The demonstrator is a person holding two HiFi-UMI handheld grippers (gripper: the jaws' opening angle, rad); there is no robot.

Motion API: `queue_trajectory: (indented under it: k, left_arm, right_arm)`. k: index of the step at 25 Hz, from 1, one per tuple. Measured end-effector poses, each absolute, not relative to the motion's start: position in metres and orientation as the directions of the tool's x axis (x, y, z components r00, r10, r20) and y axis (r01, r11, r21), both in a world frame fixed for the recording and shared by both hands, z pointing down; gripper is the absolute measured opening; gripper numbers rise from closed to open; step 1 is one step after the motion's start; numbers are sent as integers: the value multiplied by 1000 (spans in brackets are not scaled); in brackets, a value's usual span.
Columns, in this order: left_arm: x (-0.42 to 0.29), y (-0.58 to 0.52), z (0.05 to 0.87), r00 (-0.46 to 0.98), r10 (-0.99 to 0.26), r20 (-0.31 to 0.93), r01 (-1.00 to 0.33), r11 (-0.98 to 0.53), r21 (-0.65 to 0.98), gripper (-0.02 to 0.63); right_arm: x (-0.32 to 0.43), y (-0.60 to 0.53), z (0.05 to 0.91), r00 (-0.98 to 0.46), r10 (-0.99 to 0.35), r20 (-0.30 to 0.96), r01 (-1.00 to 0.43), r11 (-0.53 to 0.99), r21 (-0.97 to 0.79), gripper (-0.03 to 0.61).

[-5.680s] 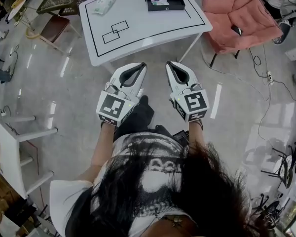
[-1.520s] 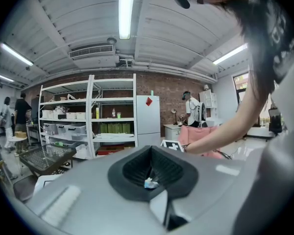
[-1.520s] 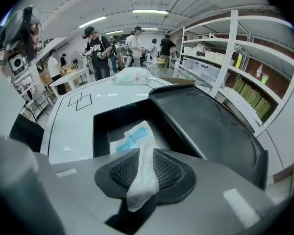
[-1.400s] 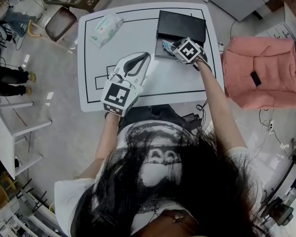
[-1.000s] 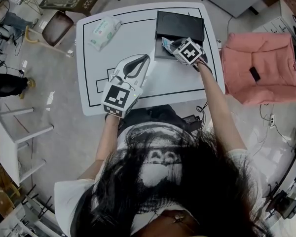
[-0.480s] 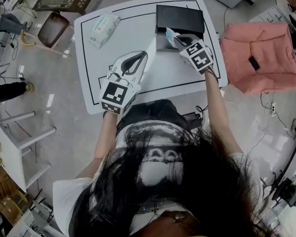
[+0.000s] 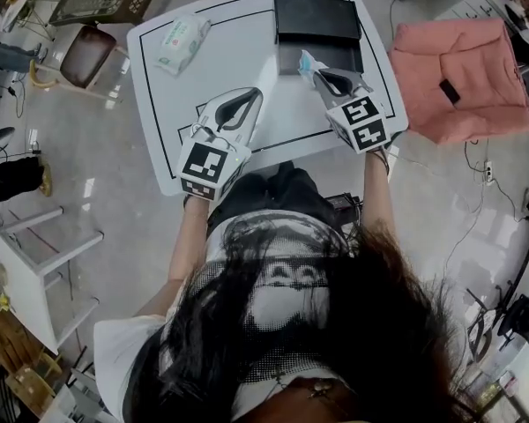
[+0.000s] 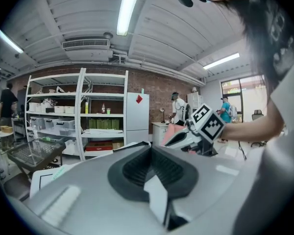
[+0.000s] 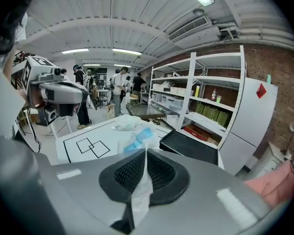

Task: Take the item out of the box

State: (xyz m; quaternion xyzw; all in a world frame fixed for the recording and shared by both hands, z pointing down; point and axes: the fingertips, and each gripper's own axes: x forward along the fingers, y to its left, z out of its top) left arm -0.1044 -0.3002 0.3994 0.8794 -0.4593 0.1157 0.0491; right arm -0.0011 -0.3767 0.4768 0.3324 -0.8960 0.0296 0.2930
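L claw (image 8: 151, 153) closed, empty; R claw (image 8: 174, 140) beyond.

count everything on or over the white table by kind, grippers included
grippers: 2 (left gripper, right gripper)
black box: 1
wipes pack: 1
blue-and-white packet: 1, pinched in the right gripper
total: 5

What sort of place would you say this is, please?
Probably a workshop or lab: metal shelving with bins against a brick wall, a line-marked white table, and cables on the floor.
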Motion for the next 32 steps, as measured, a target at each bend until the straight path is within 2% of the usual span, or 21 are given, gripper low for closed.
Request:
queue_trajectory:
  k: [16,32]
  left_arm:
    - [-133,-234,417,605,-742,288,-769,-638,-27,0]
    - [-130,-199,420,642,-713,282,-740,-673,-18,0]
  right_arm:
    - [-8,-265,469,-539,-661,522,-738,670,87,12]
    - [-15,-216,464,-528,-670,521,-744,662,97,12]
